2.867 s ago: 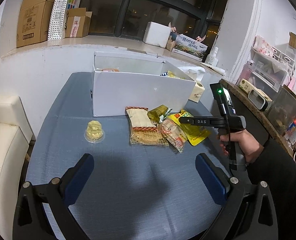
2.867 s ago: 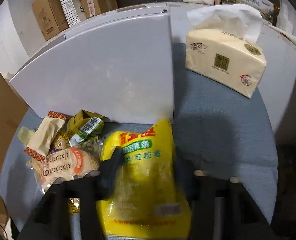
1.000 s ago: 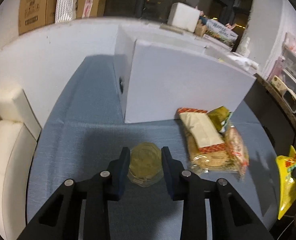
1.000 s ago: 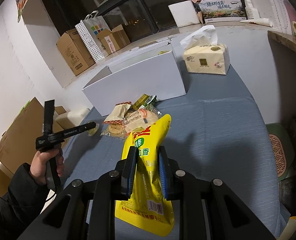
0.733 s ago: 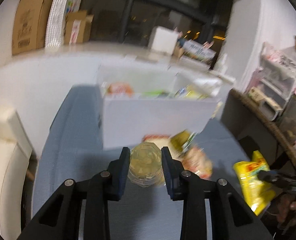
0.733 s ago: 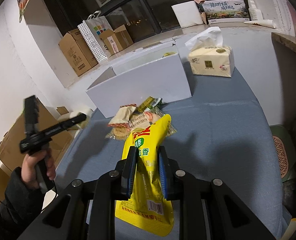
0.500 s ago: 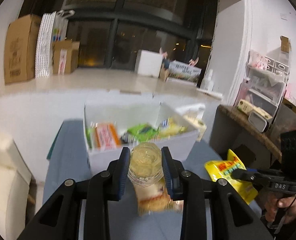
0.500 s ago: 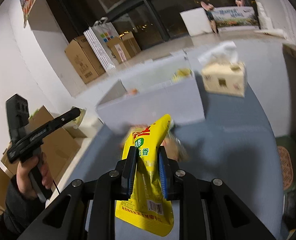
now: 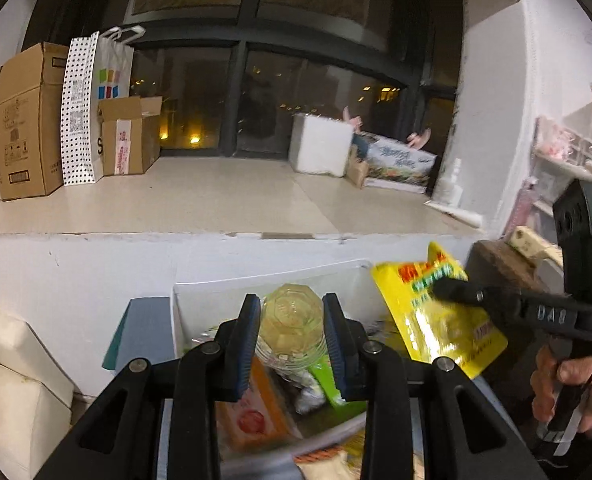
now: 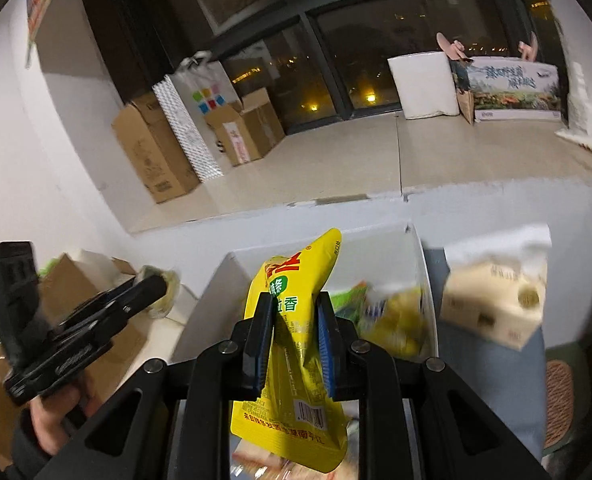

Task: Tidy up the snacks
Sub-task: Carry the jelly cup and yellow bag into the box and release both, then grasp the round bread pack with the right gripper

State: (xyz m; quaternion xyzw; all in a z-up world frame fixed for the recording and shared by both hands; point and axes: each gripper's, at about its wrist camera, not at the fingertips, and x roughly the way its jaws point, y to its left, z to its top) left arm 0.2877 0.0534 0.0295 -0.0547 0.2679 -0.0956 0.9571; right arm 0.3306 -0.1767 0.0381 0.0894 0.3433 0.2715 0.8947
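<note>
Holding jelly cup [image 9: 291, 322] in left claw [image 9: 291, 326], yellow pouch [image 10: 296, 320] in right claw [image 10: 293, 334]; both over white box [image 9: 199, 304]. Lower before release, avoid collision.

We've got cardboard boxes [image 9: 27, 120] and a dotted paper bag [image 9: 80, 108] stacked left of the white foam box [image 9: 320, 148] on the ledge, plus a tissue pack [image 10: 496, 300] below it.
</note>
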